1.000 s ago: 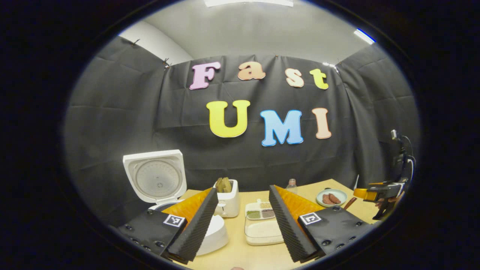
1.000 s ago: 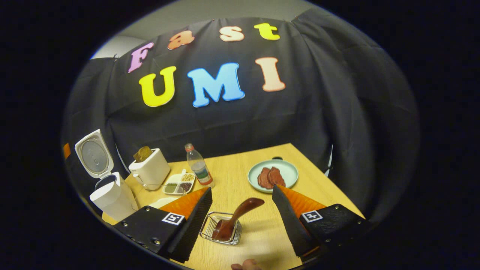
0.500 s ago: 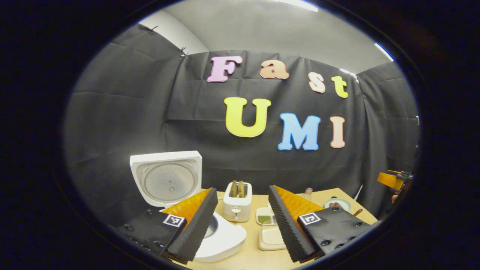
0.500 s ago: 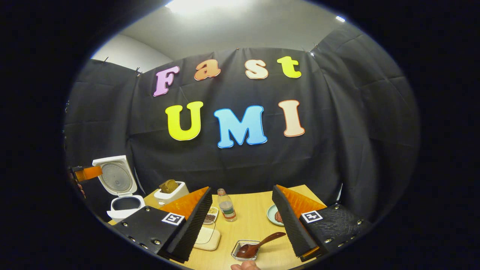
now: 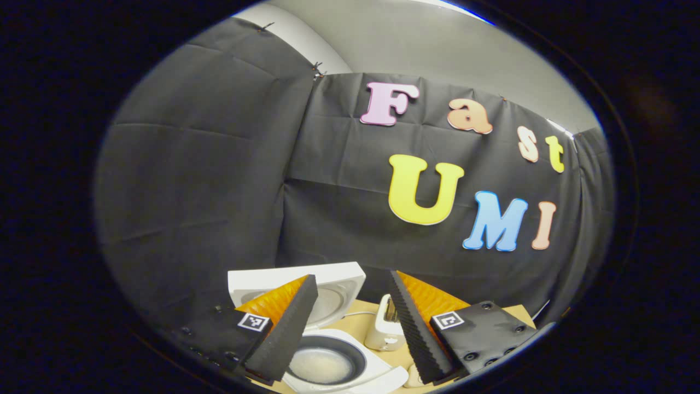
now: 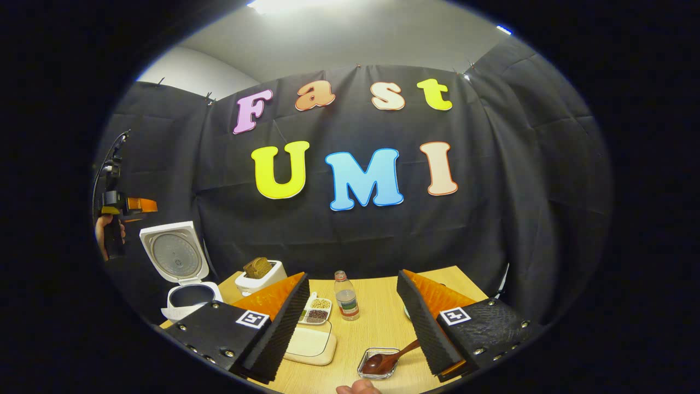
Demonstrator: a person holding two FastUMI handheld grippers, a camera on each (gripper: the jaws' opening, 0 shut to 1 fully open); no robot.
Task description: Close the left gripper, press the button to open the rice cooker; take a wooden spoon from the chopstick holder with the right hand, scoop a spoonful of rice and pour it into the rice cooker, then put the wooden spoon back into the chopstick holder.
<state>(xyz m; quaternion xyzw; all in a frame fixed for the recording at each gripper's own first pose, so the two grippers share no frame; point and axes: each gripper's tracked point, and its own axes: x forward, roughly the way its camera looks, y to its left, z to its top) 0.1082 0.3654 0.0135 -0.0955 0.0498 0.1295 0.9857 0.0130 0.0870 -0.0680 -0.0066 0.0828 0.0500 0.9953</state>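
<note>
Two tools hang open and empty above a wooden tabletop (image 6: 377, 323). The right tool (image 6: 353, 328), its fingers spread wide and holding nothing, hovers over the near edge, where the wooden spoon (image 6: 389, 360) rests bowl-down in a small wire chopstick holder (image 6: 377, 372), handle leaning toward the right finger. The left tool (image 5: 350, 328), likewise wide open with nothing in its grip, sits high above the white rice cooker (image 5: 339, 366) at the tabletop's left edge; the lid (image 5: 306, 284) stands upright and a pale layer shows in the inner pot.

With the cooker open, rice seemingly in the pot and the spoon in its holder, the task looks finished or close to it; the step in hand appears to be drawing both tools clear. Doing that well likely means lifting straight up and back, so the right finger does not catch the slanted handle and tip the light holder.

A white toaster (image 6: 261, 276) with bread stands just beside the cooker, a divided tray of grains (image 6: 316, 311) and a flat white container (image 6: 309, 345) lie toward the middle, and a small bottle (image 6: 346, 295) stands between the right tool's fingers farther back. The right half of the tabletop offers the most open room. A hand holding the left tool (image 6: 131, 207) shows in the right gripper view, high above the upright lid.
</note>
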